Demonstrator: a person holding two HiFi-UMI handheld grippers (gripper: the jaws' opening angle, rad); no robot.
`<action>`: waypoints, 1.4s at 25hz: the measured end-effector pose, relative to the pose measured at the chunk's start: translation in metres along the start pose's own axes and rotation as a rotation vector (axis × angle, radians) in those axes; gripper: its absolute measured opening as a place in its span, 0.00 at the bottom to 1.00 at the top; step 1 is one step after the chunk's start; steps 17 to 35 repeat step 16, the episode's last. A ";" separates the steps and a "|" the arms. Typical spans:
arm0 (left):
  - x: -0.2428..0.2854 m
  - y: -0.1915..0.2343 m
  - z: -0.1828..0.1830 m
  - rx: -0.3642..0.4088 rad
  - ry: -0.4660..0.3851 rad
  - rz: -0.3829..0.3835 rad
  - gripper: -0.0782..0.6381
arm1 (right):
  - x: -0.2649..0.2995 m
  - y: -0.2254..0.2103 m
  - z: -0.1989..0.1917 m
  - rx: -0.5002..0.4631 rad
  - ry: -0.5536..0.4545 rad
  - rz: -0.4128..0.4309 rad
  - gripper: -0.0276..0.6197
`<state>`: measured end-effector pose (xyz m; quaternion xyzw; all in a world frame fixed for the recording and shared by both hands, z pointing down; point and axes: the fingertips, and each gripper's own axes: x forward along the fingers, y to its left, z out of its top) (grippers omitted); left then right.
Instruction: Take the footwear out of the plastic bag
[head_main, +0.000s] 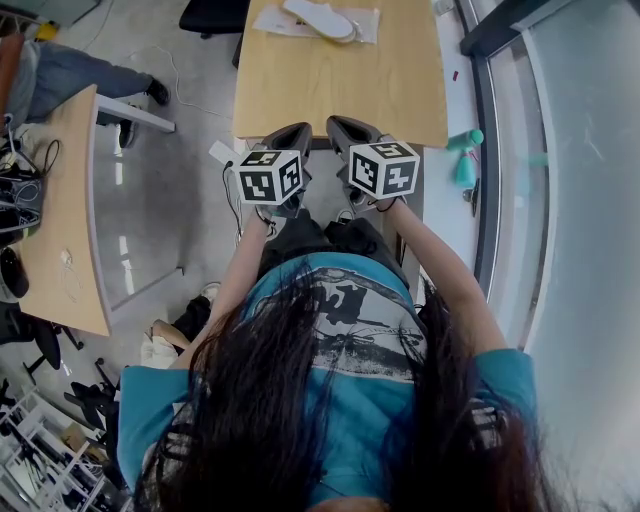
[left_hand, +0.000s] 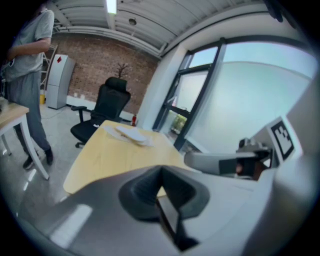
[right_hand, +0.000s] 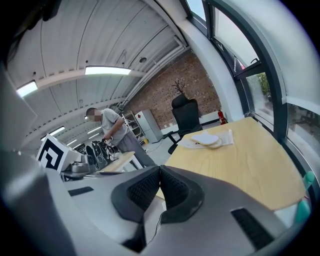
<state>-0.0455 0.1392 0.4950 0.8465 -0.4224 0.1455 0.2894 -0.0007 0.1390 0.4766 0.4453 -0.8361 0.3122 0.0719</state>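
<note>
Footwear: flat white slippers (head_main: 318, 18) are lying with the clear plastic bag (head_main: 365, 25) at the pale wooden surface's (head_main: 340, 85) far end; bagged or freed, unclear.
Left gripper (left_hand: 161, 171): fingers (left_hand: 140, 192) are pressing together, empty.
Right gripper (right_hand: 160, 170): fingers (right_hand: 180, 192) are meeting on nothing.
Handling: if bagged, thin film is likely needing one gripper pinning, one pulling.

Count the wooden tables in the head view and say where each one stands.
2. One table stands straight ahead, with the plastic bag at its far end. The other table stands at the person's left, with cables on it. More may be outside the frame.
</note>
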 end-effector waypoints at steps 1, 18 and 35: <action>0.000 0.000 -0.001 -0.001 0.000 -0.001 0.12 | 0.000 0.000 -0.001 -0.001 0.001 -0.001 0.07; -0.004 0.003 -0.005 -0.002 0.000 -0.007 0.12 | 0.003 0.004 -0.006 -0.002 0.009 -0.003 0.07; -0.004 0.003 -0.005 -0.002 0.000 -0.007 0.12 | 0.003 0.004 -0.006 -0.002 0.009 -0.003 0.07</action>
